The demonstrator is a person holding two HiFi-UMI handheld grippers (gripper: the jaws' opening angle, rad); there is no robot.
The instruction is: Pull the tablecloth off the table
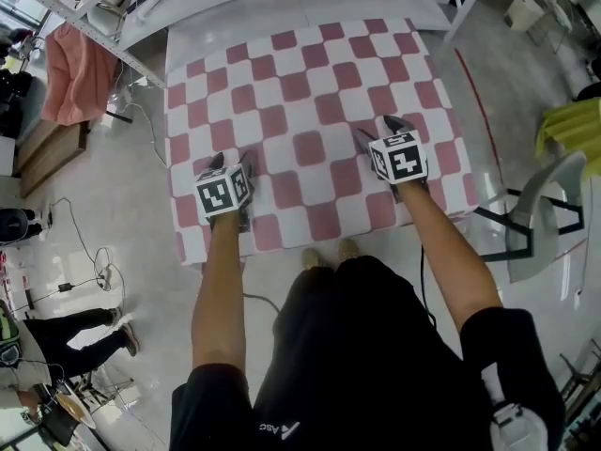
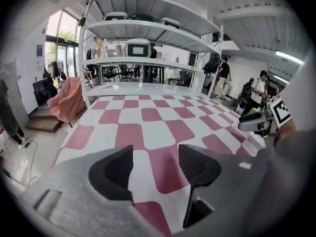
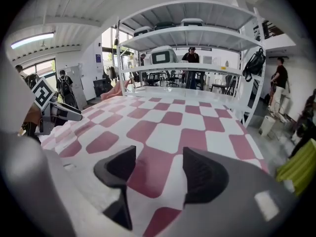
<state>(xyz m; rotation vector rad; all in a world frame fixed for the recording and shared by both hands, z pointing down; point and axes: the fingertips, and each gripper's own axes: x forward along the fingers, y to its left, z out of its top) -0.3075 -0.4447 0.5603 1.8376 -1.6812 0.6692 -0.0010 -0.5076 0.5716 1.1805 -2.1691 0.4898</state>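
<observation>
Not started yet: the checked tablecloth lies flat on the bench. Our L gripper & R gripper are over its near edge, jaws apart, holding nothing. Grab & pull are left.

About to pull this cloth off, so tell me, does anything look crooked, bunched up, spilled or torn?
Nothing stands out. The cloth lies flat and smooth, its checks run straight, and no spill or tear shows. The left tool and right tool are both open over its near end, gripping nothing.
</observation>
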